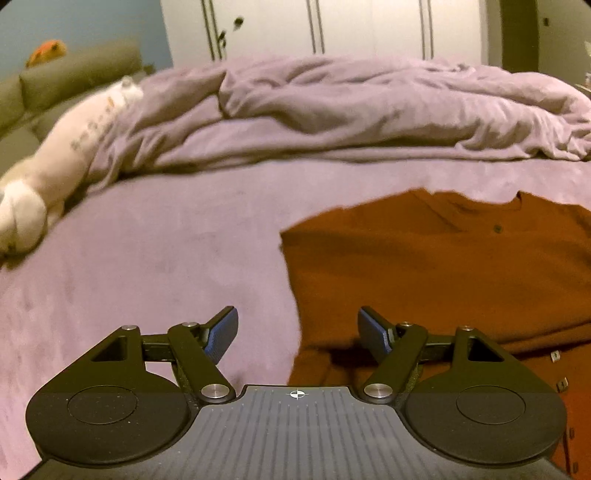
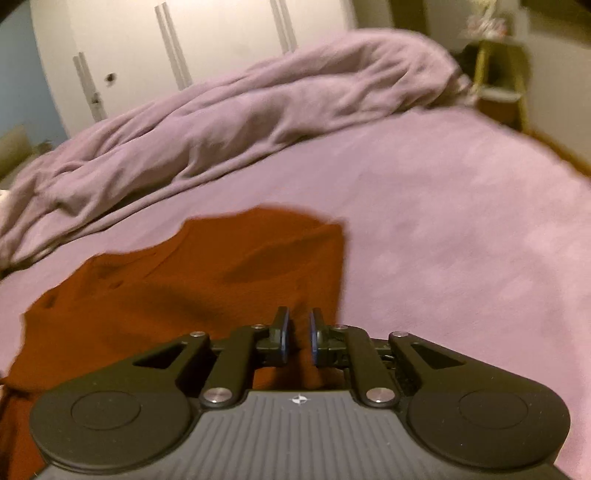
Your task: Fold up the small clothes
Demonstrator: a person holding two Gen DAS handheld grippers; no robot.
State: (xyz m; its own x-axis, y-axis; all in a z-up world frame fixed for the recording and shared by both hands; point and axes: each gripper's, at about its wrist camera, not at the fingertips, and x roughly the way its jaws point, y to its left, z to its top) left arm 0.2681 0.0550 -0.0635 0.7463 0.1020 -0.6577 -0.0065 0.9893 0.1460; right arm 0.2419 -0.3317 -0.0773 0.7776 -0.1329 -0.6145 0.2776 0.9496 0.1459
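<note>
A small rust-orange garment [image 1: 424, 266] lies spread on the lilac bed sheet [image 1: 166, 266]. My left gripper [image 1: 297, 332] is open and empty, hovering over the garment's left edge. In the right wrist view the same garment [image 2: 184, 280] lies left of centre. My right gripper [image 2: 298, 339] is over the garment's right part with its jaws nearly together; a narrow gap shows between the pads, and I cannot tell whether fabric is pinched.
A crumpled lilac duvet [image 1: 351, 107] is heaped across the far side of the bed. A white plush toy [image 1: 55, 173] lies at the left edge. White wardrobe doors [image 1: 314, 26] stand behind. A small yellow side table [image 2: 498, 85] stands at the far right.
</note>
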